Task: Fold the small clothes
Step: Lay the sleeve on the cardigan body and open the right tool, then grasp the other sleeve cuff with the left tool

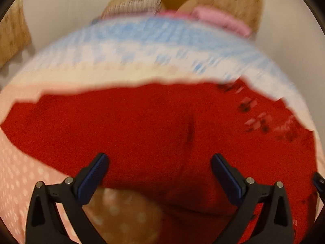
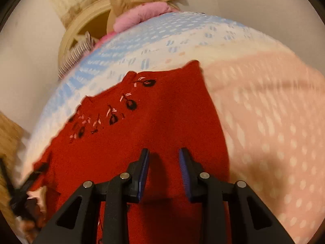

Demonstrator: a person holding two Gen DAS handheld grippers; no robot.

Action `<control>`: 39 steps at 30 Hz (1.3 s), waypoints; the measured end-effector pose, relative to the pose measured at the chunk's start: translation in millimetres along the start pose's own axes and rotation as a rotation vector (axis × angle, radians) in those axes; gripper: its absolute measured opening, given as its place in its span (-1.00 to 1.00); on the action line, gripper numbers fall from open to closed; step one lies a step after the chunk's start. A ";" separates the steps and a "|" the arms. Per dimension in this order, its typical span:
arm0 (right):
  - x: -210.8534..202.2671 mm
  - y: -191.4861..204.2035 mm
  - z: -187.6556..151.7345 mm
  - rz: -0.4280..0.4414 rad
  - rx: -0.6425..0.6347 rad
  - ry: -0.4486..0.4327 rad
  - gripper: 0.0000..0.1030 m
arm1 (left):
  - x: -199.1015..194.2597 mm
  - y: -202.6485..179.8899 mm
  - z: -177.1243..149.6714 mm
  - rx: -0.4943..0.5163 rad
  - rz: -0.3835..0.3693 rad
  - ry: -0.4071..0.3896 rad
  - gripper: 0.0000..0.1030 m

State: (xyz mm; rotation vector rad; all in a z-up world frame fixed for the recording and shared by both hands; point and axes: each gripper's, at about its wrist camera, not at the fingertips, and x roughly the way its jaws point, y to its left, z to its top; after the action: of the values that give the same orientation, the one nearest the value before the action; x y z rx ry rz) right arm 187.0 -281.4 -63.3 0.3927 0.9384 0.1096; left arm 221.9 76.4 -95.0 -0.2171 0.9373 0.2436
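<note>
garment on blanket, basket behind

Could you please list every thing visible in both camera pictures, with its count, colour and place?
red garment: one, red with dark embroidered flowers, spread on the mat under both grippers
mat: one, blue, white and pink dotted bands, on the pale surface
basket: one, cream, behind the mat
pink cloth: one, pink, at the basket
striped cloth: one, dark and white stripes, at the basket rim
left gripper: one, black, open
right gripper: one, black, open, nothing between the pads

A red garment lies on a dotted blue-white-pink blanket covering the surface.
</note>
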 end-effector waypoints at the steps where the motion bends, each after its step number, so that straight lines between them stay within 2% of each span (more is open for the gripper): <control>1: -5.8 -5.7 -2.1 0.019 0.018 -0.006 -0.43 | -1.7 2.9 -1.3 -0.011 -0.009 -0.025 1.00; 4: -17.3 -10.7 0.3 0.018 0.044 -0.011 -0.44 | -1.1 0.6 -4.0 0.002 0.013 -0.036 1.00; 8: -27.3 4.0 30.4 -0.049 0.008 -0.104 -0.44 | -0.5 -2.8 -6.1 0.011 0.030 -0.044 1.00; 13: 26.6 12.6 70.8 -0.111 -0.041 -0.035 -0.44 | -0.4 0.3 -7.2 0.006 0.028 -0.047 1.00; 14: 45.5 9.3 75.8 -0.118 -0.051 0.010 -0.50 | -0.7 -0.1 -6.9 0.004 0.027 -0.048 1.00; 15: 57.5 2.4 77.6 -0.142 -0.046 0.034 -0.65 | -1.6 0.9 -8.0 0.000 0.027 -0.049 1.00; 16: 59.9 -3.4 79.7 -0.146 -0.033 0.009 -0.71 | -1.9 1.8 -8.2 -0.005 0.028 -0.050 1.00; 18: 58.3 -19.8 85.1 -0.122 0.038 -0.021 -0.99 | -1.4 2.1 -7.8 -0.008 0.034 -0.050 1.00; 21: 57.8 -46.3 87.7 -0.062 0.164 -0.028 -1.00 | -1.0 0.9 -7.8 -0.005 0.045 -0.050 1.00; 23: 54.5 -43.8 86.5 -0.084 0.157 -0.033 -1.00 | -0.7 1.1 -7.7 -0.010 0.038 -0.050 1.00; 26: 33.6 -20.3 76.1 -0.271 0.093 -0.089 -1.00 | -0.5 1.0 -7.9 -0.009 0.040 -0.049 1.00; 27: 22.9 -11.4 68.3 -0.286 0.062 -0.105 -1.00 | 0.0 0.6 -7.7 -0.006 0.042 -0.048 1.00; 32: -8.2 21.5 21.6 -0.192 -0.075 -0.057 -0.97 | 0.7 1.2 -7.2 -0.006 0.039 -0.043 1.00; 35: 4.2 16.2 1.2 -0.222 -0.069 -0.005 -0.97 | 0.8 1.7 -6.7 -0.006 0.033 -0.038 1.00; 37: 3.6 11.2 -11.2 -0.199 -0.073 -0.079 -0.97 | -0.7 4.2 -5.4 0.010 0.003 -0.017 1.00; 39: 4.0 10.4 -12.2 -0.200 -0.074 -0.090 -0.97 | -12.0 14.8 -5.9 0.016 -0.048 -0.007 1.00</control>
State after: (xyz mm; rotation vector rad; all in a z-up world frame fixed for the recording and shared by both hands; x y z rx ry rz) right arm 180.3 -267.4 -68.9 0.2323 0.8769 -0.0556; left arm 206.1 87.5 -89.8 -0.2236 0.9260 0.1926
